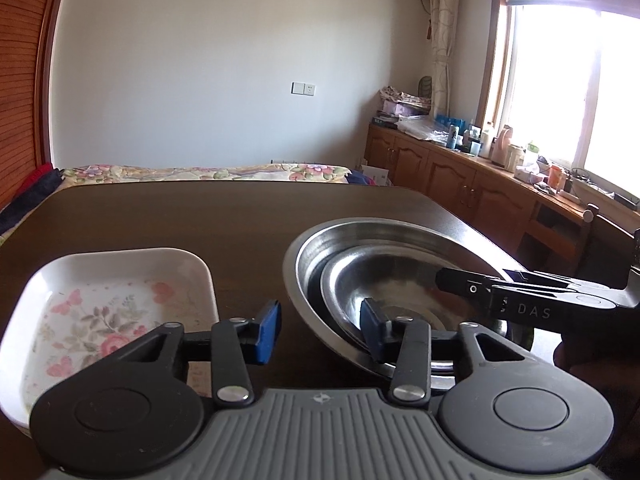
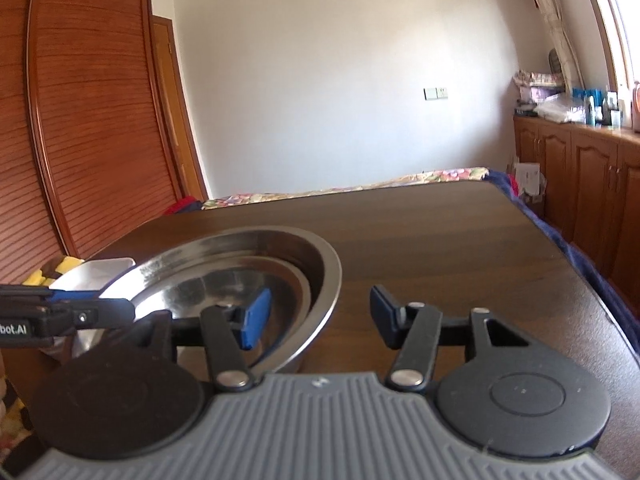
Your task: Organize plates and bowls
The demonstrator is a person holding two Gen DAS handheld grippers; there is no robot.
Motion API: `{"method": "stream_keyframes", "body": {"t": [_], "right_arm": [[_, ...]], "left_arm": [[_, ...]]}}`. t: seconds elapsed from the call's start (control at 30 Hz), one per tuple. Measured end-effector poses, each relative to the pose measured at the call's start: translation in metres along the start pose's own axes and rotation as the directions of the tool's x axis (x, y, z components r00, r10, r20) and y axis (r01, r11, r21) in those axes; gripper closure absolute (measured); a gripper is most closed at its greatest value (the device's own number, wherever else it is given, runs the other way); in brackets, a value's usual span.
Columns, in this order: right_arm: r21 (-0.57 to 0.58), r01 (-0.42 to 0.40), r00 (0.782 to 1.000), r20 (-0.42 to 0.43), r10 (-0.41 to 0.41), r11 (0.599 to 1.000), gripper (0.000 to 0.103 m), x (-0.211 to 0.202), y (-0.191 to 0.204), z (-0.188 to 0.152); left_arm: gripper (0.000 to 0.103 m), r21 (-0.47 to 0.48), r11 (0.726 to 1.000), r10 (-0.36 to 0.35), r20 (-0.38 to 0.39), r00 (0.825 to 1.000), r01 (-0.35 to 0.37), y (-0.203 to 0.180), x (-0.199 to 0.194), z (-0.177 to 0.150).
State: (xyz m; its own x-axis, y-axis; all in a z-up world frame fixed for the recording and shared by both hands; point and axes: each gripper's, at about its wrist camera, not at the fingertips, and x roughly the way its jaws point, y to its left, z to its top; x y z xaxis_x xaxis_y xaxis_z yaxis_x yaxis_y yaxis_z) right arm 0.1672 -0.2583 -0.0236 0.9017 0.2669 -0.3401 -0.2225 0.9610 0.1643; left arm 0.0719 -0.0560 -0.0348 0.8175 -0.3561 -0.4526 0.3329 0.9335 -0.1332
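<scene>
Bowls sit on the dark wooden table (image 1: 200, 216): in the left wrist view a smaller steel bowl (image 1: 400, 280) lies nested inside a large steel bowl (image 1: 320, 248), off centre toward its near side. Just left of them, apart from the big bowl, rests a white rectangular dish (image 1: 120, 280) with a flower pattern. The left gripper (image 1: 318, 330) stands wide, holding nothing; its right finger is over the near rim of the bowls and its left finger is over bare table between the bowls and the dish. The right gripper (image 1: 472, 284) reaches in from the right above the nested bowls.

From the right wrist view, the same large steel bowl (image 2: 320, 256) with the smaller one (image 2: 208, 288) inside lies at left on the table (image 2: 440, 232), and a corner of the white dish (image 2: 100, 270) shows behind it. The right gripper (image 2: 316, 316) is spread wide and empty, its left finger over the bowls, its right finger over bare table. The left gripper (image 2: 80, 312) enters from the left edge.
</scene>
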Motion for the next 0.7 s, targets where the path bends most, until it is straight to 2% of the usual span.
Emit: {"method": "stream_keyframes", "body": {"t": [0.17,0.4,0.7], "right_arm": [[-0.03,0.007,1.0,0.018,-0.007,1.0,0.054,-0.0035,0.0054,-0.0022],[-0.057,0.005,1.0,0.029,-0.003,0.998,0.067,-0.0065,0.0084,-0.0036],[-0.037,-0.005,1.0,0.029,0.006,0.999,0.073,-0.006,0.0041,0.0014]], "left_arm": [[0.065,0.009,1.0,-0.011,0.003,1.0,0.011,-0.0032,0.0032,-0.0003],[0.066,0.022,1.0,-0.007,0.016,1.0,0.007,-0.0069,0.003,-0.0021],[0.066,0.036,0.999,-0.003,0.025,1.0,0.002,-0.0068,0.0001,-0.006]]}}
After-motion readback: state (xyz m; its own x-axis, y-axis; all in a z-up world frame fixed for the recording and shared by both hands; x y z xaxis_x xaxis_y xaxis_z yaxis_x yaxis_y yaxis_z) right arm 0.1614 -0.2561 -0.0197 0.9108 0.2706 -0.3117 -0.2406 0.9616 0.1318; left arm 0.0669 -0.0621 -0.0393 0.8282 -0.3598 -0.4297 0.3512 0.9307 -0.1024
